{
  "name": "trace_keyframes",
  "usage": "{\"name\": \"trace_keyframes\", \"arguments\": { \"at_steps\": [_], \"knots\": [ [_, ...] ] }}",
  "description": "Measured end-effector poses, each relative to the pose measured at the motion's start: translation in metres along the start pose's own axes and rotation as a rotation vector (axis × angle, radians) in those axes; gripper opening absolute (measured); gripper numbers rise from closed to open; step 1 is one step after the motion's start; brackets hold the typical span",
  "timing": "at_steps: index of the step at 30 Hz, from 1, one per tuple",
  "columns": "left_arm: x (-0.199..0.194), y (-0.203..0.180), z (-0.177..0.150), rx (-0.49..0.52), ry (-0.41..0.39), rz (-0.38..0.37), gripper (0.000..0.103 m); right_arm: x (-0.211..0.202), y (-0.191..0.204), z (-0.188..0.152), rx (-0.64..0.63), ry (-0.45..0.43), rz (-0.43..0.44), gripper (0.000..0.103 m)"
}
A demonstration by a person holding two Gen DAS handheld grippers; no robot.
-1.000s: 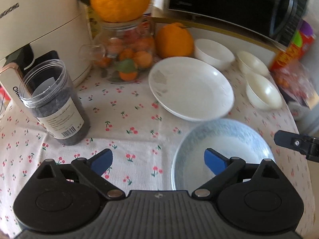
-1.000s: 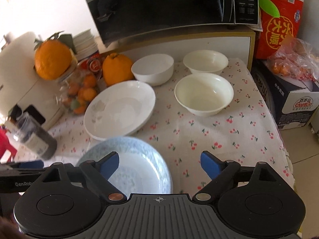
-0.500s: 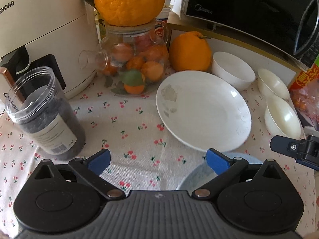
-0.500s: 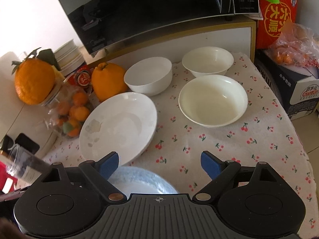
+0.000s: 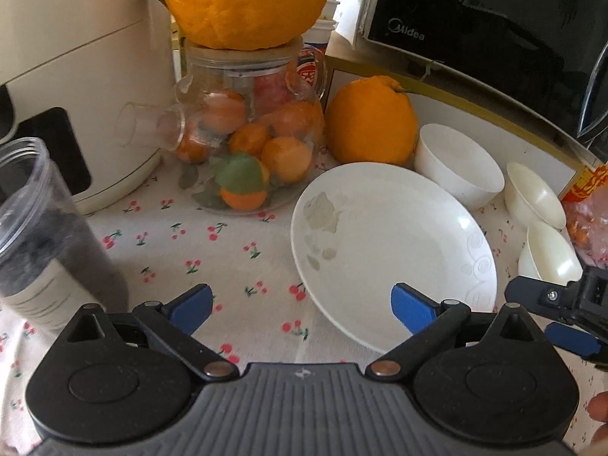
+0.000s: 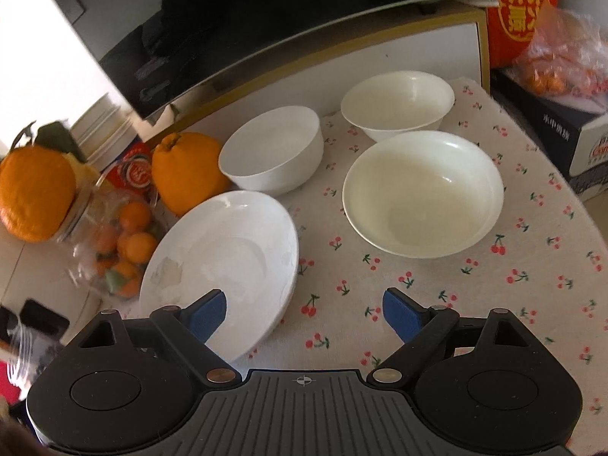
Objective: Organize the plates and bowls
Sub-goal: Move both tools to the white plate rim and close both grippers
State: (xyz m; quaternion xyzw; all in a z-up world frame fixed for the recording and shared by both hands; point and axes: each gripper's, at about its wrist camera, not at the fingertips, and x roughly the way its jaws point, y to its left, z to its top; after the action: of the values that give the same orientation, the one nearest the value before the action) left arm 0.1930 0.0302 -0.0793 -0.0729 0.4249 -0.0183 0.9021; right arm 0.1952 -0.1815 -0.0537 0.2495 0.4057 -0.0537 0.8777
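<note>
Honestly, with both tongs, left [image 5: 300, 306] and right [image 6: 304, 311], spread wide and empty, the white plate [image 6: 228, 258] just ahead could easily get shoved into the bowls [image 6: 421, 193] if approached too low.

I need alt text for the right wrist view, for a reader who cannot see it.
The open right gripper hovers, holding nothing, above a cherry-print tablecloth with a white plate at left and three white bowls beyond. Oranges and a microwave stand behind.
</note>
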Motion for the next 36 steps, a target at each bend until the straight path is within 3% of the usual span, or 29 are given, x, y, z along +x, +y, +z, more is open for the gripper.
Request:
{"name": "trace_keyframes", "arguments": {
  "at_steps": [7,15,21,26,32,36],
  "knots": [
    [0.012,-0.003,0.001,0.014,-0.035,-0.068,0.085,0.011,0.004,0.004,0.01,-0.025,0.073,0.091],
    [0.017,-0.003,0.002,0.029,-0.05,-0.09,0.067,0.024,0.007,0.002,0.013,-0.024,0.073,0.083],
    [0.019,-0.001,0.002,0.02,-0.05,-0.095,0.055,0.032,0.001,0.001,0.054,-0.013,0.06,0.064],
    [0.018,0.004,0.0,-0.001,-0.055,-0.106,0.042,0.036,-0.005,-0.002,0.067,0.0,0.055,0.039],
    [0.018,0.01,0.0,-0.035,-0.057,-0.118,0.03,0.039,-0.003,-0.005,0.052,0.011,0.062,0.022],
    [0.018,0.014,0.0,-0.053,-0.056,-0.12,0.024,0.039,0.0,-0.006,0.044,0.013,0.065,0.018]
  ]
}}
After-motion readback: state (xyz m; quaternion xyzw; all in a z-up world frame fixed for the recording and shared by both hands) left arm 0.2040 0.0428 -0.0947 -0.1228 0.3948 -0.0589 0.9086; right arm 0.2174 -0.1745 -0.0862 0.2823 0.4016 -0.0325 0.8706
